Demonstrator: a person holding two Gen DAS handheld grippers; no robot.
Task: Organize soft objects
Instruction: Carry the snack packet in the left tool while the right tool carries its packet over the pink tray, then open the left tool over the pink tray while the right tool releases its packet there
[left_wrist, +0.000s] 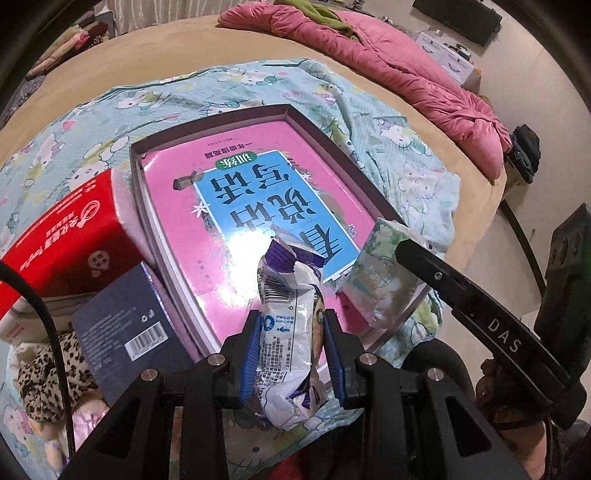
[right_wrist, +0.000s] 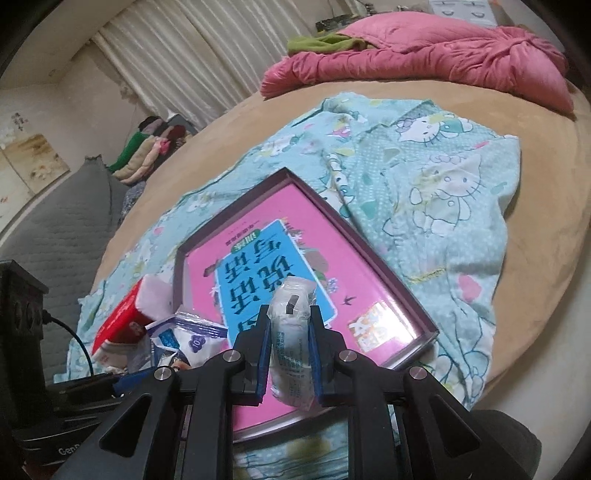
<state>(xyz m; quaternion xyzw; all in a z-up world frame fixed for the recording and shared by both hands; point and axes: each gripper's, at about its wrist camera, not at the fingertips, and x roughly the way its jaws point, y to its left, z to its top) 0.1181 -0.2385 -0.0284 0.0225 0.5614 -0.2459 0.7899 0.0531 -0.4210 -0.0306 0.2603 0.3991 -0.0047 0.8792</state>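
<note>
A crumpled white and purple snack packet (left_wrist: 291, 332) stands upright between the blue pads of my left gripper (left_wrist: 291, 321), which is shut on it. It hangs above the near end of a shallow purple box (left_wrist: 137, 192) that holds a pink book (left_wrist: 177, 229). My right gripper (right_wrist: 290, 312) is shut on a small pack of tissues (right_wrist: 290, 332) over the same box (right_wrist: 179, 273) and book (right_wrist: 325, 229). In the left wrist view that tissue pack (left_wrist: 380, 273) shows green and white against the right gripper's black finger (left_wrist: 443, 284). The snack packet (right_wrist: 188, 336) shows at the lower left of the right wrist view.
The box lies on a teal cat-print cloth (left_wrist: 406, 147) spread over a tan bed. A red tissue box (left_wrist: 62, 236), a dark blue box (left_wrist: 122, 325) and a leopard-print cloth (left_wrist: 51, 373) crowd its left side. A pink quilt (right_wrist: 424, 62) lies at the far end.
</note>
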